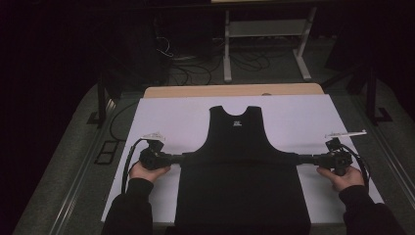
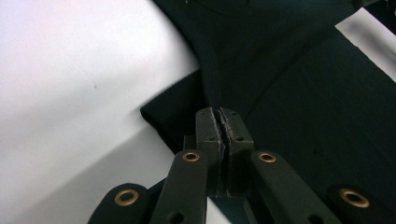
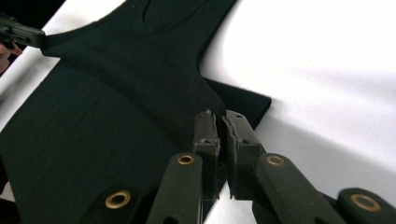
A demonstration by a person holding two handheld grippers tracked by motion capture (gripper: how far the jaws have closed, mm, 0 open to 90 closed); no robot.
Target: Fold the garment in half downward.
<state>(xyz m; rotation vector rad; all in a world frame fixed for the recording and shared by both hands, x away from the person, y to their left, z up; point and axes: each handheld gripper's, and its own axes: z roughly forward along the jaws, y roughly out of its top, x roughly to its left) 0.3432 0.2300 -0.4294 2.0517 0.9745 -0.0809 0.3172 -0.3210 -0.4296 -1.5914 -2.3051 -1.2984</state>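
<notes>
Black sleeveless top [image 1: 239,161] lies flat on the white-covered surface [image 1: 293,117], neck away from the person, lower half folded up over the chest. Left gripper [image 1: 180,158] pinches the fold's left end, jaws pressed together on fabric. Right gripper [image 1: 299,157] pinches the right end likewise.

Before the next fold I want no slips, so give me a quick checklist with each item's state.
1. Left gripper shut on the black vest at its left edge: ok.
2. Right gripper shut on the vest's right edge: ok.
3. Fabric stretched level between both grippers: ok.
4. Vest's neck end lying flat on the white sheet: ok.
5. Lower hem inside the table edge: cannot tell, it runs out at the bottom of the high view.
</notes>
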